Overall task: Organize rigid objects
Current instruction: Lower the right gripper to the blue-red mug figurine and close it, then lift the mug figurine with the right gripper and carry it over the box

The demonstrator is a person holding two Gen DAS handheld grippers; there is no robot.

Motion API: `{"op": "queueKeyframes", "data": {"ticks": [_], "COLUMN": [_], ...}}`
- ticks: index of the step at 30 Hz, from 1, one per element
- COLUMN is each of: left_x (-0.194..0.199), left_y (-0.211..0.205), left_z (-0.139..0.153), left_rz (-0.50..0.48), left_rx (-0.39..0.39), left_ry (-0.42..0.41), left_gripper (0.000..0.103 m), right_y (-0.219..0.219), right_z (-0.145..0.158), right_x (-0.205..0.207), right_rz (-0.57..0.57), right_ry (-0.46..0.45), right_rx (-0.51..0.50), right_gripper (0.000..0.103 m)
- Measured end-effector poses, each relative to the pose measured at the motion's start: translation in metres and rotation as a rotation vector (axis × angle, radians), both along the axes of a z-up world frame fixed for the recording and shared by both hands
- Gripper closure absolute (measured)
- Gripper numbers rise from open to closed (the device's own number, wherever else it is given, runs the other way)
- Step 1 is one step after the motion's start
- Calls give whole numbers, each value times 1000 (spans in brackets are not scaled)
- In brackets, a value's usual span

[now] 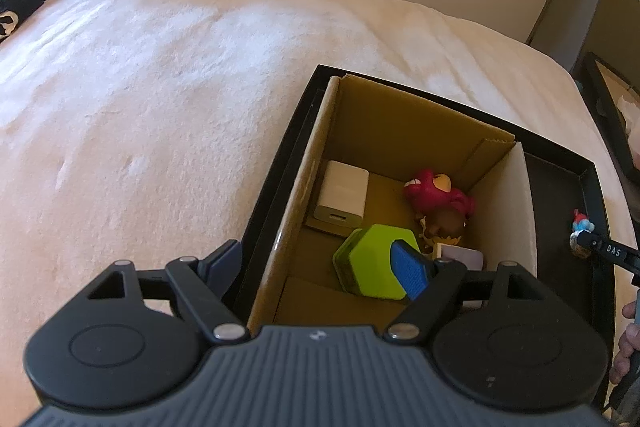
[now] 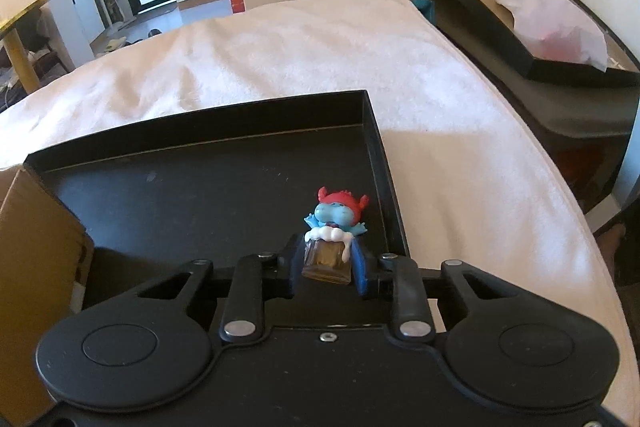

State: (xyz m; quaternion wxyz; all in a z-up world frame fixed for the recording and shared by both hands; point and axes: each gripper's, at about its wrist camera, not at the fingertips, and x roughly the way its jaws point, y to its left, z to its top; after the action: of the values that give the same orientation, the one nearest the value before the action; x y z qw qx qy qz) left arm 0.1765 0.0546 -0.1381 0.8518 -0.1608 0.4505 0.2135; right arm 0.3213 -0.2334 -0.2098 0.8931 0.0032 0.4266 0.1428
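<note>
A cardboard box stands in a black tray on the bed. Inside lie a white charger, a red toy figure, a brown figure and a green hexagonal block. My left gripper is open and empty above the box's near left wall; its right finger is over the green block. My right gripper is shut on a small blue figure with a red hat on a brown base, held above the black tray. That figure also shows at the right edge of the left wrist view.
The bed is covered by a pale fleecy blanket. A second black box with a white plastic bag stands beside the bed on the right. Slippers and an orange carton lie on the floor beyond the bed.
</note>
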Motion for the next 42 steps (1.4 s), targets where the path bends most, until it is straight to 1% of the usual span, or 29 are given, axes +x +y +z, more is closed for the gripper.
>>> {"op": "queueKeyframes", "data": {"ticks": [5, 11, 15, 18, 20, 22, 26, 32, 36, 37, 38, 39, 42], "left_x": [-2, -1, -1, -1, -1, 0, 1, 3, 3, 2, 2, 2, 0], "left_y": [0, 0, 0, 0, -1, -2, 0, 0, 0, 0, -1, -2, -3], "left_z": [2, 2, 2, 2, 1, 0, -3, -5, -5, -5, -4, -3, -2], "left_rz": [5, 0, 0, 0, -3, -6, 2, -1, 9, 9, 6, 3, -3], "left_rx": [2, 4, 5, 3, 1, -2, -9, -9, -15, -14, -11, -8, -1], "left_ry": [-1, 0, 4, 5, 6, 7, 8, 9, 11, 10, 9, 7, 6], "left_gripper": [23, 23, 23, 23, 23, 23, 23, 23, 23, 23, 23, 23, 23], "right_y": [-2, -1, -3, -6, -6, -6, 0, 17, 30, 34, 38, 42, 40], "right_z": [1, 2, 2, 5, 5, 2, -7, -9, -9, -9, -10, -9, -9], "right_x": [-14, -25, -25, -27, -28, -28, -25, -21, -24, -25, -27, -28, -27], "right_rz": [30, 66, 119, 113, 98, 79, 57, 91, 67, 65, 72, 78, 75], "right_ry": [42, 64, 85, 62, 45, 35, 28, 18, 4, -6, -18, -27, -19], "right_rx": [44, 56, 71, 85, 98, 103, 87, 54, -3, -26, -49, -67, -54], "right_gripper": [81, 81, 81, 72, 53, 48, 48, 47, 47, 50, 60, 67, 67]}}
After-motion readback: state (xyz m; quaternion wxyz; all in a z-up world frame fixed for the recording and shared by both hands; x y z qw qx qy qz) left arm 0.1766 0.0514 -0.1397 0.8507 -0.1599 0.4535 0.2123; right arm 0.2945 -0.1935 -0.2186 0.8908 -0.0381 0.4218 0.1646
